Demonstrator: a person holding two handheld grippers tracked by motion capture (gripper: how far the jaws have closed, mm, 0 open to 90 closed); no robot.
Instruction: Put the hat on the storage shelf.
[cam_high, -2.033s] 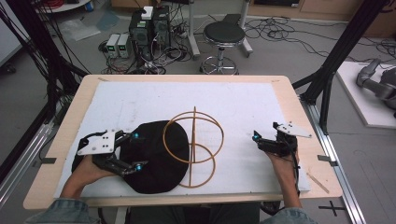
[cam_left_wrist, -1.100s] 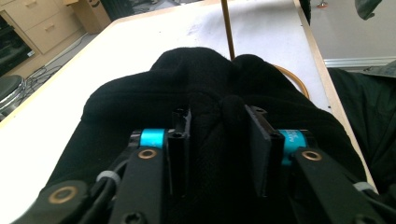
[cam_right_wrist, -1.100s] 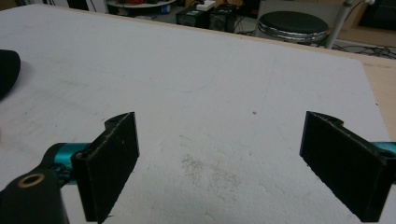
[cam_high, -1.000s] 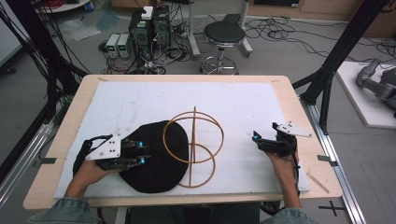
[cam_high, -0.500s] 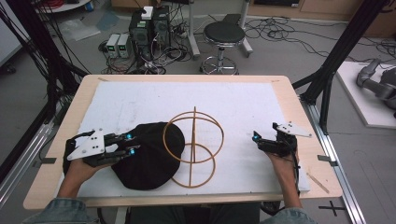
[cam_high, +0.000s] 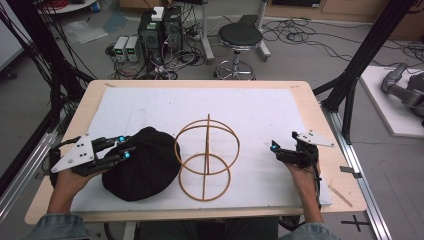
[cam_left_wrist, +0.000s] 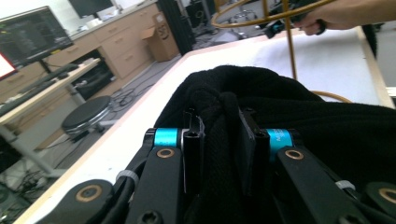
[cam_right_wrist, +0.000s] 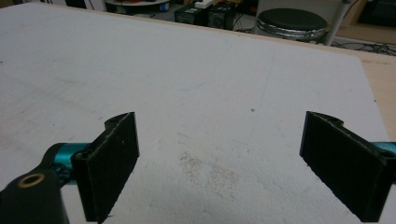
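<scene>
A black knitted cloth lies bunched on the white mat, just left of a gold wire stand made of two rings on a post. My left gripper is shut on a fold at the cloth's left edge. In the left gripper view both pads pinch the fabric between them at my left gripper, with the wire stand beyond. My right gripper rests at the mat's right side, apart from the stand. In the right gripper view it is open over bare mat.
The wooden table edge frames the mat. A black stool and electronics boxes stand on the floor beyond the far edge. Black frame posts rise at both sides. A thin wooden stick lies at the right front corner.
My left gripper has moved left and upward with the cloth pinched in it. The cloth has bunched up and slid out from under the stand's lower ring. The right gripper has stayed still.
</scene>
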